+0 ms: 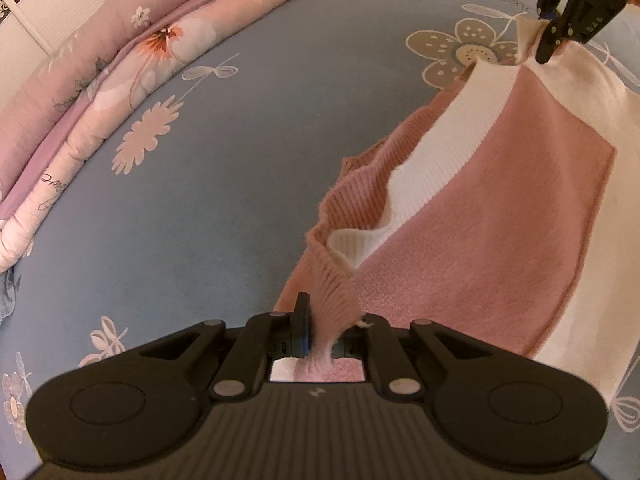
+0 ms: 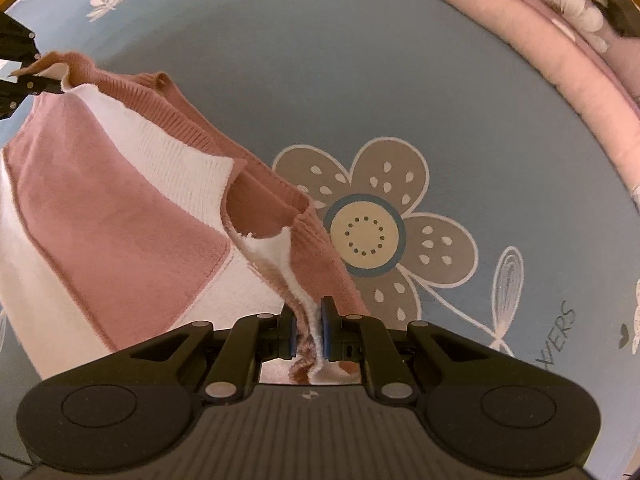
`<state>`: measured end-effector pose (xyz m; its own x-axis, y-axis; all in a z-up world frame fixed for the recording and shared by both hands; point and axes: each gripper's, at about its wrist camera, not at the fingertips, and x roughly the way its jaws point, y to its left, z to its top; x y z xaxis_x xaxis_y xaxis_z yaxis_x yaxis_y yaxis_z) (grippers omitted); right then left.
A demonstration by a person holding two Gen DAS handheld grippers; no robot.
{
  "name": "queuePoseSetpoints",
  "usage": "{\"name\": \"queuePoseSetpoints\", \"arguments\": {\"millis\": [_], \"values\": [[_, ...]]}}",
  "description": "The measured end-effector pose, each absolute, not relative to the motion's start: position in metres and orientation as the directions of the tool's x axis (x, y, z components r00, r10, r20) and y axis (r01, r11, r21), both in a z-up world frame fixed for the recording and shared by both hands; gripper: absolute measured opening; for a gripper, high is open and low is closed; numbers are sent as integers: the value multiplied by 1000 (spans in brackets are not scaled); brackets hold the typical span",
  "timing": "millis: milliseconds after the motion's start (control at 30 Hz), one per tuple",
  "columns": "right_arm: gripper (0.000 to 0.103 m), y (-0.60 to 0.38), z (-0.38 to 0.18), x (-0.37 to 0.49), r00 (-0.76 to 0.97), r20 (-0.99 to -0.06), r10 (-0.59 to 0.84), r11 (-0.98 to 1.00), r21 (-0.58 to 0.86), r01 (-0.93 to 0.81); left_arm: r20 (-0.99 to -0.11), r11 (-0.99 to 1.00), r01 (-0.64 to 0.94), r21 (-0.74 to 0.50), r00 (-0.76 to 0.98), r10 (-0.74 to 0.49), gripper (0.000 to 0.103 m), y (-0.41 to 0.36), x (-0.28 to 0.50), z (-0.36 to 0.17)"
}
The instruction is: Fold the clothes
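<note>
Two grips: I have both grippers pinched shut on the sweater's (image 1: 500, 184) ribbed hem.
Left gripper (image 1: 326, 326): clamps pink rib.
Right gripper (image 2: 309, 326): clamps white rib.
Sweater: hangs spread between them over the bed (image 1: 240, 128), hem taut so I can lay it flat.

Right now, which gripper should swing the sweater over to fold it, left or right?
Probably neither alone. The left gripper and right gripper each pinch one end of the sweater ribbed edge, lifted over the blue bedsheet. Both look equally placed, so moving together seems best.
</note>
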<state>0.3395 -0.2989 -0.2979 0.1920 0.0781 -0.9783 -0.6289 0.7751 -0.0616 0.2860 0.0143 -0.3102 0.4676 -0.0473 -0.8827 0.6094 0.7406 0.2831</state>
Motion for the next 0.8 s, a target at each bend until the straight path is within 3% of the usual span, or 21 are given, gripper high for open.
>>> {"name": "queuePoseSetpoints", "arguments": {"millis": [433,800], "values": [[14,-301,-328,351,168,-983,74,782,-47,-621,-887,763,593,257,458,-57,11,20,303,-331],[31,-305,-331,348,195,-978,69,796,-64,-602,-870,803,540,253,490,-56,18,28,299,-328]]}}
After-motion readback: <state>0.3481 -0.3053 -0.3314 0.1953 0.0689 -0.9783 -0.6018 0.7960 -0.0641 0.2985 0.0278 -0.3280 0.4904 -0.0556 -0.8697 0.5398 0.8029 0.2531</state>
